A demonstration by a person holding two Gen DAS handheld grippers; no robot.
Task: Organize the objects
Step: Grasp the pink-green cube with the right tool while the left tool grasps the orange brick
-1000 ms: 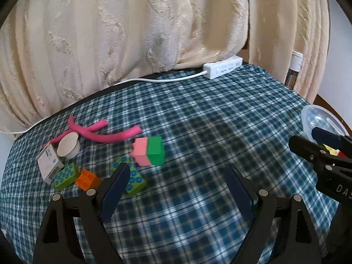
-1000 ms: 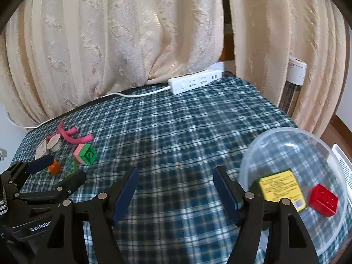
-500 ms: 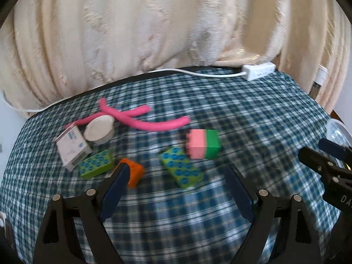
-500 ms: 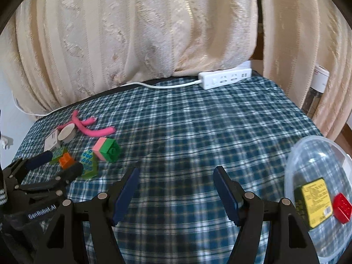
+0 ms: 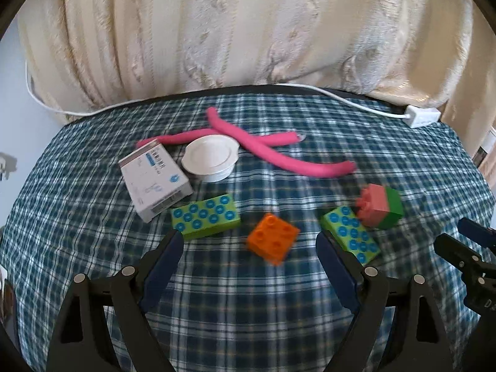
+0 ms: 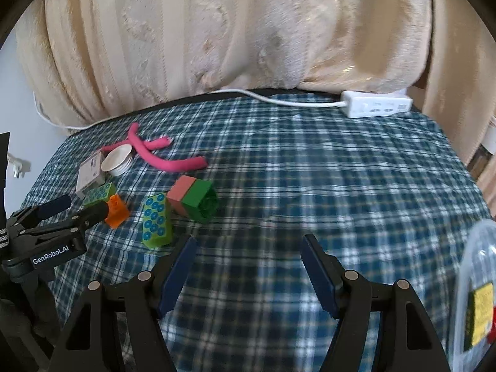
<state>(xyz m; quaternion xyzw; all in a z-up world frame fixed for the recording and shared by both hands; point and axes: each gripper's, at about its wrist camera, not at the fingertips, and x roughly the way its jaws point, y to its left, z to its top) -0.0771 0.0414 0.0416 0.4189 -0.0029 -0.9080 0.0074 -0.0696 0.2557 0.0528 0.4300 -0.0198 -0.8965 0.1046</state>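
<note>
We see the left gripper [image 5: 248, 259] with jaws wide apart, nothing between the pads, angled down over the blue-green plaid tablecloth [image 5: 248, 310]. Just ahead of it, between the fingertips, lies a small orange four-stud plastic brick [image 5: 272, 241]. A lime green brick with blue dots [image 5: 205, 215] sits by its left fingertip; a second lime dotted brick [image 5: 350, 238] sits by its right fingertip. Beyond that one is a pink-and-green joined block [image 5: 379, 206]. Farther ahead and left: white cardboard box [image 5: 155, 181], white round plastic lid [image 5: 212, 157], pink foam bendy rods [image 5: 279, 152]. The right gripper [image 6: 248, 263] also has its jaws apart and empty, over bare cloth. A clear plastic bowl [image 6: 471, 279] at its far right holds a yellow-labelled pack [image 6: 480, 313]. A white power strip [image 6: 376, 107] is far ahead.
</note>
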